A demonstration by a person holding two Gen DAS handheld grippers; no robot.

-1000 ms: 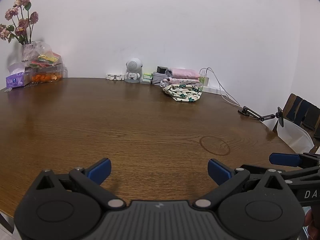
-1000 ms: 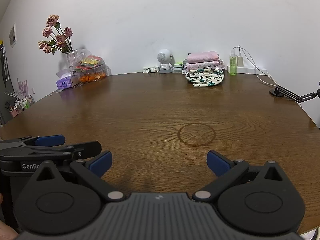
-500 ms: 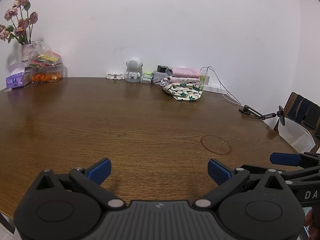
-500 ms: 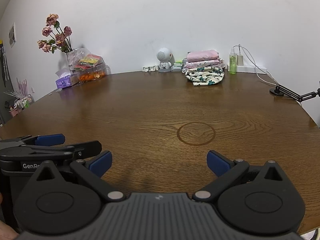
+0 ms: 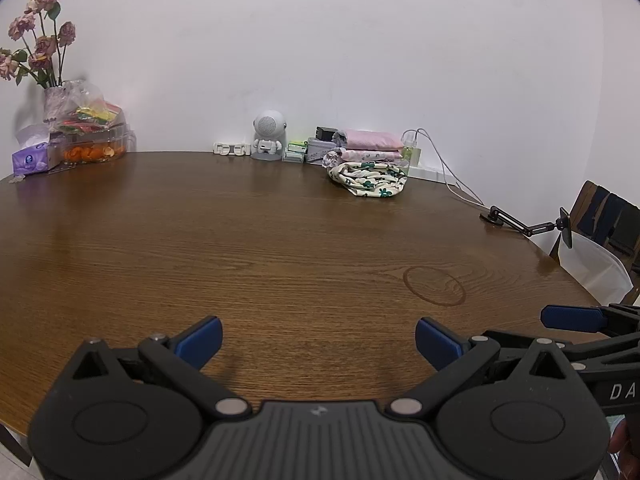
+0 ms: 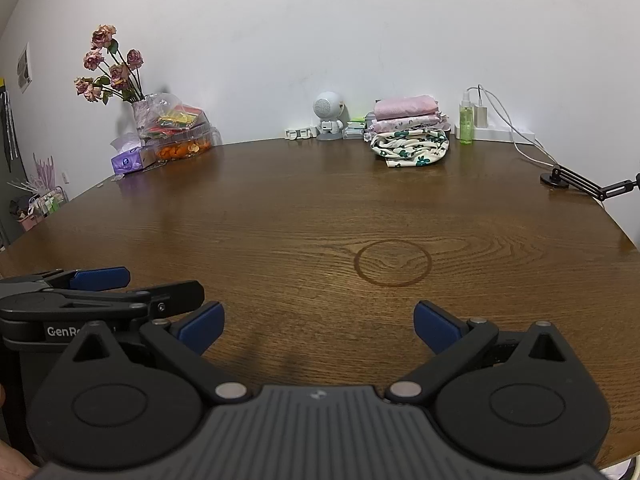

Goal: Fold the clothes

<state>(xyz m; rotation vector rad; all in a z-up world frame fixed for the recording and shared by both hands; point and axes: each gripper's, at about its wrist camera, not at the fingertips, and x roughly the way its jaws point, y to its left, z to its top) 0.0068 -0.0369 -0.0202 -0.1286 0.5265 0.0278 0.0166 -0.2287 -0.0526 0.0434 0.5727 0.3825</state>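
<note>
Jaws spread on both grippers, green bottle [image 6: 465, 124] clearest in right view, chair [image 5: 608, 222] only left

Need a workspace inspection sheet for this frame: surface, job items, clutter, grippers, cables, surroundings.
Surface: brown wood table, ring mark near centre.
Job's things: clothes stack at the far edge, floral piece at the bottom, pink on top.
Clutter: flowers, tissue box, snack box, robot figure, green bottle.
Grippers: left gripper and right gripper both open, empty, at the near edge.
Cables: white cable from the charger; black clamp arm.
Surroundings: white wall, chair at right.
</note>
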